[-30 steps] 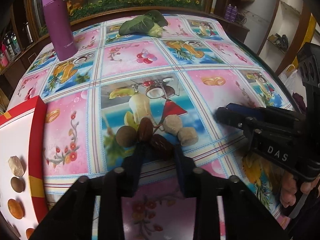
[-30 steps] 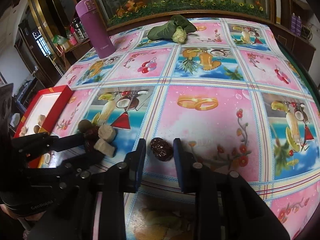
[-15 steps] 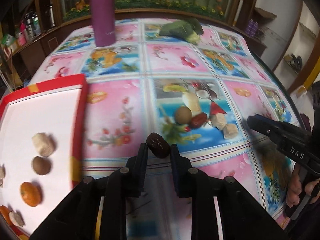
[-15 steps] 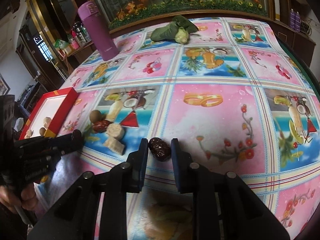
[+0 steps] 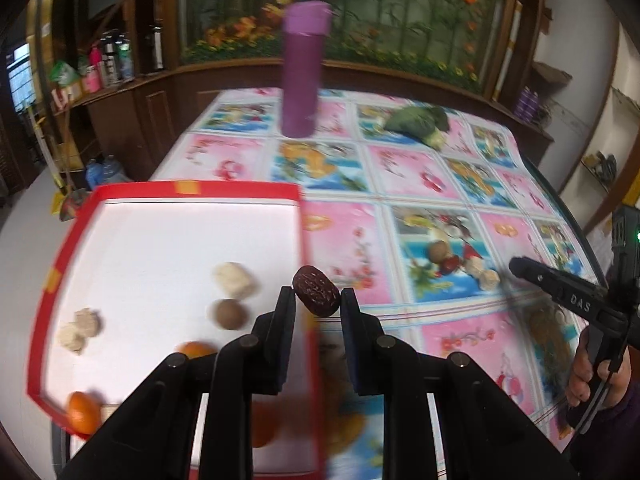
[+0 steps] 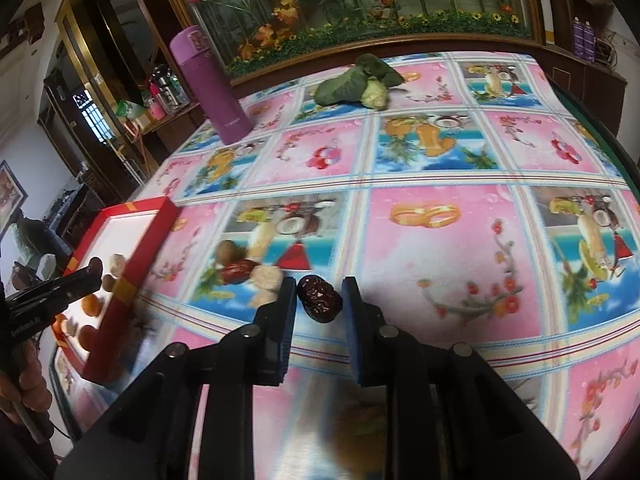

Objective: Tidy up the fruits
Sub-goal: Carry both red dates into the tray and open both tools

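Observation:
My left gripper (image 5: pixel 316 300) is shut on a dark red date (image 5: pixel 316 290) and holds it above the right wall of the red tray (image 5: pixel 192 189). The tray has a white floor with several fruits, among them a walnut (image 5: pixel 229 313), a pale lump (image 5: pixel 235 280) and an orange fruit (image 5: pixel 82 416). My right gripper (image 6: pixel 319 300) is shut on another dark date (image 6: pixel 321 298), just above the tablecloth. A small pile stays on the cloth: a walnut (image 6: pixel 226 251), a red date (image 6: pixel 238 270) and pale lumps (image 6: pixel 265 278).
A purple flask (image 5: pixel 301 68) stands at the far side of the table (image 6: pixel 440 264). A leafy green vegetable (image 6: pixel 360 80) lies at the back. The tray (image 6: pixel 140 240) sits at the table's left edge. Dark wooden cabinets surround the table.
My left gripper has carried its date leftward from the pile to over the tray's edge. My right gripper has closed on its date and lifted it slightly.

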`<state>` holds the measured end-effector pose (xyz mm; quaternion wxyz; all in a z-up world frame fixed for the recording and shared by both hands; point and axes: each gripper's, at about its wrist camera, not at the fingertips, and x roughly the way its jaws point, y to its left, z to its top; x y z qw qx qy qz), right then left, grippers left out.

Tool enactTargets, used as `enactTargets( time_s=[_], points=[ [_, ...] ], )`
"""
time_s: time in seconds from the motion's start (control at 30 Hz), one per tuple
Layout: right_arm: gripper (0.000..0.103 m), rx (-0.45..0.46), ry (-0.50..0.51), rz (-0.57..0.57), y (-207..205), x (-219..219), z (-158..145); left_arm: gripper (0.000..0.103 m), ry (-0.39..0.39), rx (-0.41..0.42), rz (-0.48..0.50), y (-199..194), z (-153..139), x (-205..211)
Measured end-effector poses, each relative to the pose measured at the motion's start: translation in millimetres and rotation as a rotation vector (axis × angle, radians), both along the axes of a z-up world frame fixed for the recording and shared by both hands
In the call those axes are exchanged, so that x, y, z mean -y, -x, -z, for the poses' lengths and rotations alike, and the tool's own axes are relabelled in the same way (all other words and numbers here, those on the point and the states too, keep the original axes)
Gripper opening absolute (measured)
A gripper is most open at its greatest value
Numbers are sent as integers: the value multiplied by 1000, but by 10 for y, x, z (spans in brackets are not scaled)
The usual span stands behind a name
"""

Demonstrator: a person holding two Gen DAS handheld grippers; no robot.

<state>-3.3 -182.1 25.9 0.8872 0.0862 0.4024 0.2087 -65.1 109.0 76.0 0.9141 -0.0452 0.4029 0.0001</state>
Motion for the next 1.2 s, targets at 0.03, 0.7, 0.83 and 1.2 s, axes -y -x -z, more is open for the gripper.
enactTargets(
  time_s=[0.03, 0.7, 0.83, 1.2],
  points=[
    [25, 4, -6, -9, 22, -71, -14, 22, -2, 5, -15, 25, -20, -71],
    [25, -9, -15, -277, -98, -2193, -321, 21, -110, -93, -111, -206, 37, -1293],
    [25, -37, 34, -293, -263, -2558, -264, 22, -97, -133, -109, -358, 121, -1387],
    [25, -156, 118, -296, -601, -2991, 22, 22, -71, -225, -120, -531, 327, -1500]
  ],
)
